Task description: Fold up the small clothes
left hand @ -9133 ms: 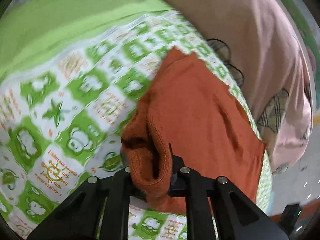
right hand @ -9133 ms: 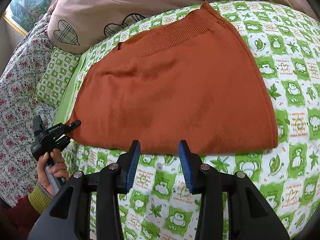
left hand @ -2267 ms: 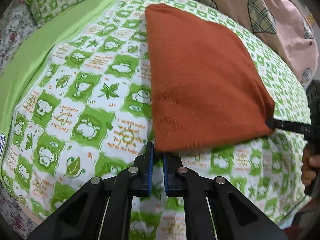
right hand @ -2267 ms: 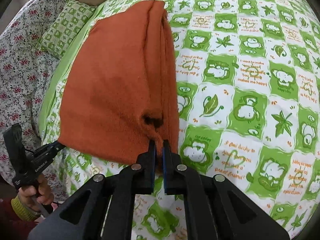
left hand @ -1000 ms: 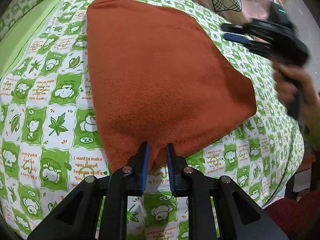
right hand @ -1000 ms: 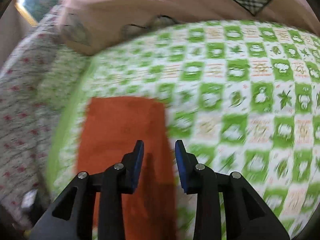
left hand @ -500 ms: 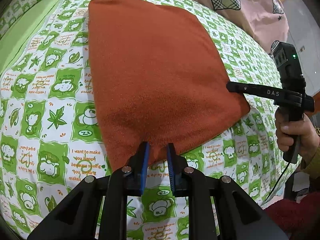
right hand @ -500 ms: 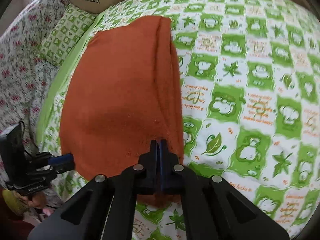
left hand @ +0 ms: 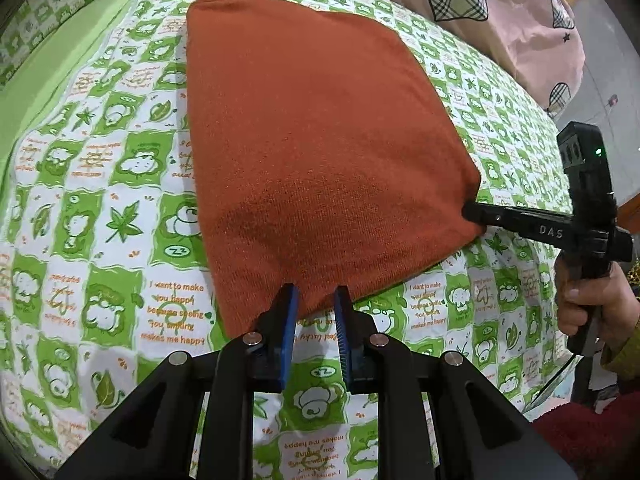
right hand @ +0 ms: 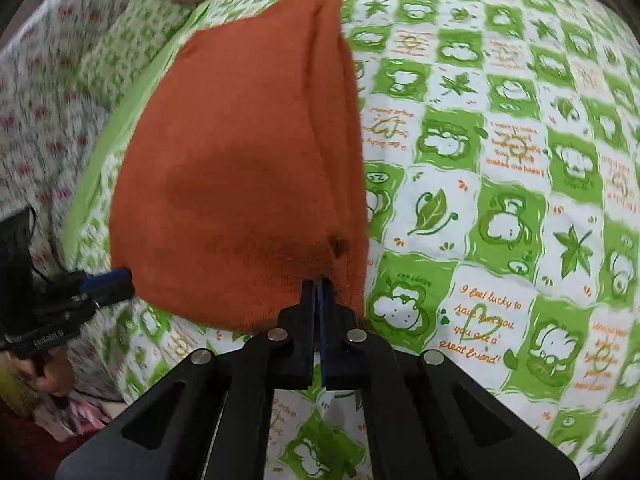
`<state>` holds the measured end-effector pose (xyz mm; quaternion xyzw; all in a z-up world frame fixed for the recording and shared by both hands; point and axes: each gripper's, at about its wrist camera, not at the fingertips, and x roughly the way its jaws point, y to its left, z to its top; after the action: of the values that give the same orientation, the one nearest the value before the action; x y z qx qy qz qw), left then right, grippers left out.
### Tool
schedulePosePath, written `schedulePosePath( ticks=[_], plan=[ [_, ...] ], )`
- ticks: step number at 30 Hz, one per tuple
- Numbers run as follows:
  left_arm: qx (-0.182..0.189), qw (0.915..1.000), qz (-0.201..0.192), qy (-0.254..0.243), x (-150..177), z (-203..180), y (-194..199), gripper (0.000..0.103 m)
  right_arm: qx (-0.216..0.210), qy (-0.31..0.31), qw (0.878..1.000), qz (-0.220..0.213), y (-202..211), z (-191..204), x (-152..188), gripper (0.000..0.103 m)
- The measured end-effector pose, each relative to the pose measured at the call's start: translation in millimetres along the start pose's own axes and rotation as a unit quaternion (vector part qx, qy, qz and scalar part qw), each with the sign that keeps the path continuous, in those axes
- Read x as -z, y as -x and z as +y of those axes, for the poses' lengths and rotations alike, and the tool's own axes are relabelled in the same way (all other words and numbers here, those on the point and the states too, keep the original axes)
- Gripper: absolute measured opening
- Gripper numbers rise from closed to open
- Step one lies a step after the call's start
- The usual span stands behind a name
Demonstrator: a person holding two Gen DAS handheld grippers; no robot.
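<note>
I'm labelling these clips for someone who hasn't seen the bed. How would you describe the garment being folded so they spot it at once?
Start with the bedsheet, checked green and white with cartoon prints. On it lies a folded knit garment, a flat block with stacked layers along one side. It is the only plain rust-orange thing there; the right gripper is shut on its near corner, and the left gripper is open at another.

Left gripper [left hand: 315, 300] jaws parted, low, pointing forward; right gripper [right hand: 319, 280] jaws pinched together.
</note>
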<state>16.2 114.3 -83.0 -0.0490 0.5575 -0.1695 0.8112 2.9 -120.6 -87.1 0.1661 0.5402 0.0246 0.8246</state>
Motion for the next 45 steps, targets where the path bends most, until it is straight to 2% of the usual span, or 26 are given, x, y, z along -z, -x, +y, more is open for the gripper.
schedulePosePath(
  ticks=[2, 6, 8, 11, 15, 21, 25, 28, 29, 31, 32, 33, 34, 36, 38, 41, 42, 43, 45],
  plan=[
    [-0.003, 0.9999, -0.009, 0.006, -1.7, -1.2, 10.8, 0.03, 0.002, 0.008, 1.0, -0.002, 7.5, 6.6, -2.5, 0.003],
    [-0.001, 0.999, -0.041, 0.016, -11.8, 4.2, 33.2, 0.047, -0.03, -0.014, 0.999, -0.021, 26.6, 8.9, -12.4, 0.006],
    [0.001, 0.9985, -0.049, 0.025, -22.4, 9.3, 36.5, 0.05, -0.038, -0.022, 0.998, -0.041, 36.5, 7.4, -20.7, 0.009],
    [-0.007, 0.9979, -0.052, 0.039, -43.8, 23.8, 32.4, 0.05, -0.037, -0.036, 0.997, -0.054, 38.1, 3.1, -37.5, 0.039],
    [-0.004, 0.9958, -0.059, 0.069, -74.8, 46.1, 22.9, 0.053, -0.036, -0.045, 0.996, -0.071, 33.8, -0.5, -66.9, 0.039],
    [0.019, 0.9905, -0.055, 0.125, -134.6, 93.4, -6.1, 0.054, -0.035, -0.074, 0.992, -0.091, 16.3, -10.1, -118.0, 0.039],
    [0.056, 0.9842, -0.053, 0.16, -172.6, 119.8, -28.4, 0.056, -0.036, -0.087, 0.991, -0.094, 0.0, -16.0, -146.7, 0.039],
    [0.053, 0.9833, -0.052, 0.166, -198.9, 130.8, -45.8, 0.056, -0.035, -0.093, 0.991, -0.087, -14.7, -21.0, -163.0, 0.039],
    [0.053, 0.983, -0.053, 0.167, -206.4, 134.3, -50.4, 0.055, -0.035, -0.095, 0.991, -0.086, -18.8, -22.1, -165.7, 0.039],
    [0.064, 0.9813, -0.064, 0.17, -221.1, 141.7, -57.8, 0.045, -0.043, -0.092, 0.991, -0.082, -26.2, -22.7, -170.4, 0.027],
    [0.072, 0.9804, -0.068, 0.17, -224.6, 143.3, -59.1, 0.028, -0.047, -0.085, 0.992, -0.081, -27.7, -21.0, -172.8, 0.017],
    [0.081, 0.9797, -0.072, 0.169, -231.0, 144.4, -60.0, 0.018, -0.046, -0.074, 0.993, -0.083, -27.0, -16.6, -173.4, 0.012],
    [0.076, 0.9806, -0.081, 0.161, -236.6, 143.6, -58.5, 0.017, -0.04, -0.064, 0.993, -0.09, -23.5, -12.6, -173.6, 0.01],
    [0.063, 0.9827, -0.098, 0.144, -241.8, 140.1, -54.2, 0.008, -0.051, -0.048, 0.99, -0.121, -10.6, -6.6, -172.6, 0.01],
    [0.045, 0.9836, -0.105, 0.139, -243.3, 141.4, -54.7, 0.007, -0.035, -0.041, 0.99, -0.131, -7.8, -4.7, -171.3, 0.01],
    [0.036, 0.9811, -0.098, 0.163, -244.2, 152.4, -63.7, 0.008, -0.002, -0.044, 0.994, -0.096, -31.7, -11.5, -172.4, 0.01],
    [0.033, 0.9812, -0.097, 0.163, -245.1, 152.8, -64.2, 0.008, -0.004, -0.048, 0.994, -0.095, -35.6, -14.1, -173.1, 0.011],
    [0.027, 0.9818, -0.096, 0.161, -246.7, 152.0, -63.3, 0.009, -0.001, -0.053, 0.994, -0.096, -36.5, -16.0, -174.4, 0.014],
    [0.009, 0.9825, -0.101, 0.156, -249.1, 147.5, -57.8, 0.015, 0.016, -0.064, 0.993, -0.096, -32.5, -18.4, -177.4, 0.03]
  ],
)
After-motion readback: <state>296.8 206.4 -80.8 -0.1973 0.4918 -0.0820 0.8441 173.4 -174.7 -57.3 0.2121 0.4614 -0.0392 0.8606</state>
